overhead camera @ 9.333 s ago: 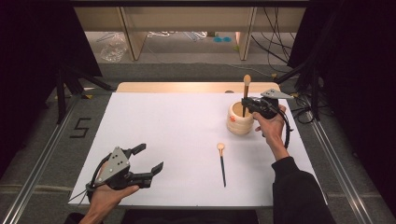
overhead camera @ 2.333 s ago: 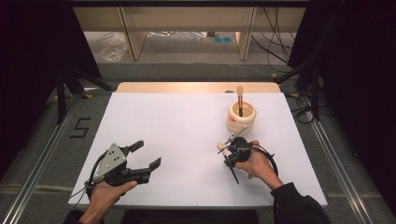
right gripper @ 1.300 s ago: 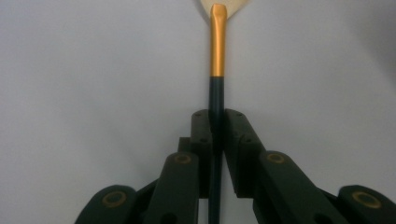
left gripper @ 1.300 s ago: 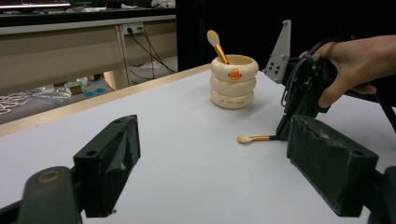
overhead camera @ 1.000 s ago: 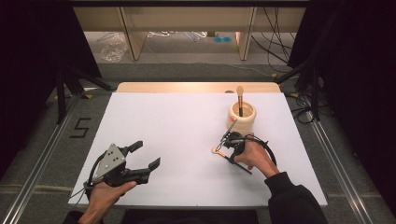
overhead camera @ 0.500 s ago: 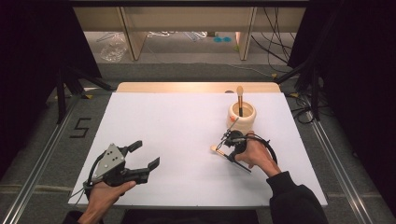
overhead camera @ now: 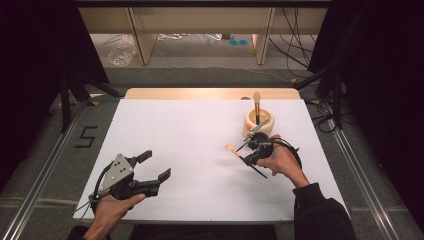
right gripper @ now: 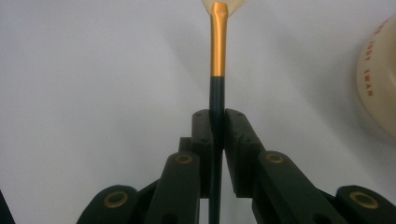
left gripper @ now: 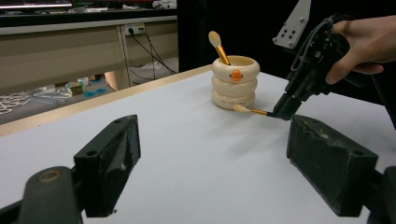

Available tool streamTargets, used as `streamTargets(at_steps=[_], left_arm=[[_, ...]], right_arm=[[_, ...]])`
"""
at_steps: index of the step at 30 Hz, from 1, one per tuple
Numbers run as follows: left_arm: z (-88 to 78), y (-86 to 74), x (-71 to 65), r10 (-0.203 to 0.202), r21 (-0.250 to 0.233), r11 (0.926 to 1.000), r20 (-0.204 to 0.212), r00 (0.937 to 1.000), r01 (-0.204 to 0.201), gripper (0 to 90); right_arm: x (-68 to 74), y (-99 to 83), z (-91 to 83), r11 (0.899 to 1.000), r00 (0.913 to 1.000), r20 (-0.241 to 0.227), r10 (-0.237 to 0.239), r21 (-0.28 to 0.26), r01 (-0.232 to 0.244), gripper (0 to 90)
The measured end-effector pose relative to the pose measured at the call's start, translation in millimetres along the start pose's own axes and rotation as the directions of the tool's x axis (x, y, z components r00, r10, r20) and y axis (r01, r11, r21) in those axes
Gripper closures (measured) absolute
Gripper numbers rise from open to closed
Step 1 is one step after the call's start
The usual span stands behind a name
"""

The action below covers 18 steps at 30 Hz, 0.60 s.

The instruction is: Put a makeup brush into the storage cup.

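A makeup brush [overhead camera: 238, 154] with a black handle, gold ferrule and cream head is held level just above the white table cover, and my right gripper [overhead camera: 251, 156] is shut on its handle. In the right gripper view the jaws pinch the black handle [right gripper: 217, 122] and the gold ferrule [right gripper: 218, 42] points away. A cream ringed holder [overhead camera: 259, 121] stands just behind it, with a second brush [overhead camera: 256, 105] upright in it. The left gripper view shows the holder [left gripper: 235, 83] and the held brush [left gripper: 256, 111] ahead. My left gripper [overhead camera: 152, 166] rests open at the near left, nothing between its fingers.
The white cover [overhead camera: 190, 145] lies over a wooden table whose far edge [overhead camera: 210, 93] shows. A number 5 [overhead camera: 86, 136] is marked on the floor at the left. Shelving and cables lie beyond the table.
The right gripper went from the holder to the lying brush, shut on it, and has lifted it slightly toward the holder. The left gripper has stayed put.
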<state>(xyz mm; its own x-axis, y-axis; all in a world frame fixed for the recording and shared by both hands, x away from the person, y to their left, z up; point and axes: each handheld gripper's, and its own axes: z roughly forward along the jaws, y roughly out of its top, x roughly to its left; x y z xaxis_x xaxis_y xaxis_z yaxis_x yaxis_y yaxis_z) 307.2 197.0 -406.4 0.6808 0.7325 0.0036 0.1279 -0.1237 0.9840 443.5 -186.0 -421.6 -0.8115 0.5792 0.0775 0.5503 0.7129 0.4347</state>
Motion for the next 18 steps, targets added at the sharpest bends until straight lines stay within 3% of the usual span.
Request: streamTargets(at_steps=[4,9,11,14,18], left_arm=[[0.0,0.0,0.1,0.0,-0.001,1.0,0.001,1.0,0.0,17.5],[0.0,0.1,1.1,0.011,0.0,0.9999,0.001,0.9999,-0.011,17.5],[0.0,-0.1,0.0,-0.002,-0.001,1.0,0.001,1.0,0.002,17.5],[0.0,0.3,1.1,0.012,0.0,0.9999,0.001,0.9999,-0.012,17.5],[0.0,0.1,1.0,0.011,0.001,0.9999,0.003,0.9999,-0.011,17.5]], right_arm=[[-2.7,0.2,-6.8,0.998,1.0,-0.005,-0.003,-0.057,0.003,83.4],[-7.7,0.0,-17.6,0.989,0.9999,-0.012,0.009,-0.147,-0.01,83.4],[-9.3,-0.6,-20.0,0.982,0.9998,-0.013,0.016,-0.19,-0.018,83.4],[-10.8,-0.9,-24.8,0.968,0.9991,-0.019,0.037,-0.246,-0.041,83.4],[-14.1,-1.5,-31.2,0.951,0.9993,-0.02,0.03,-0.306,-0.035,83.4]])
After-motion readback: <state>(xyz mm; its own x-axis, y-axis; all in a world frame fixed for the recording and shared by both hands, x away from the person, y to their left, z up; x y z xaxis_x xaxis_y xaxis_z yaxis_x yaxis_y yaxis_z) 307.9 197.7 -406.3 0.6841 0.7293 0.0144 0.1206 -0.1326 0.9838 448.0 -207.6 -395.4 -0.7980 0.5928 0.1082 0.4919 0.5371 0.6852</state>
